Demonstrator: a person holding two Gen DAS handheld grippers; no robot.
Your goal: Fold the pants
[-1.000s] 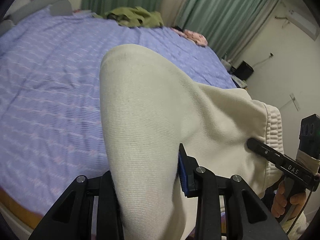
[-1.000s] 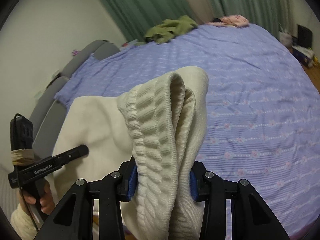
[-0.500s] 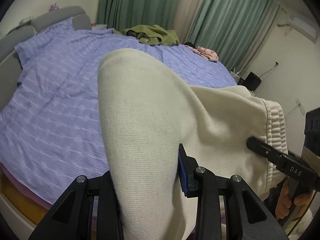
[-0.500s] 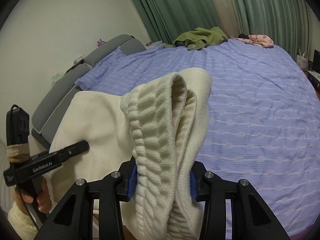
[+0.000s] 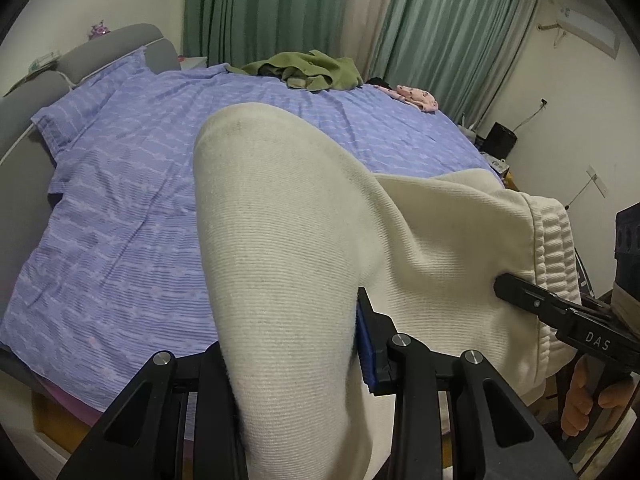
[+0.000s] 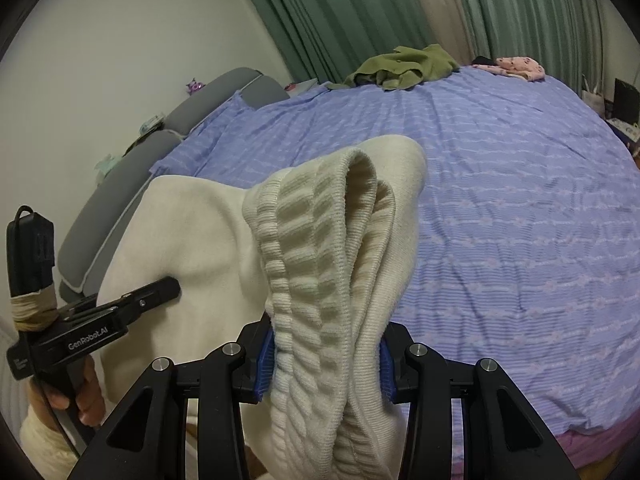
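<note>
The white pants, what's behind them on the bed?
Behind the pants lies the purple bedsheet, with a green garment and a pink cloth at its far edge. Whatever lies directly under the pants is covered.

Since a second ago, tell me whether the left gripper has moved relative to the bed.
Yes. The left gripper, shut on the cream pants, has pulled back from the bed: the grey headboard and green curtains now show far more.

I'm in a home bedroom: big bed under a purple striped sheet, grey padded headboard, green curtains behind, olive clothes and a pink garment dumped on the far edge.
</note>
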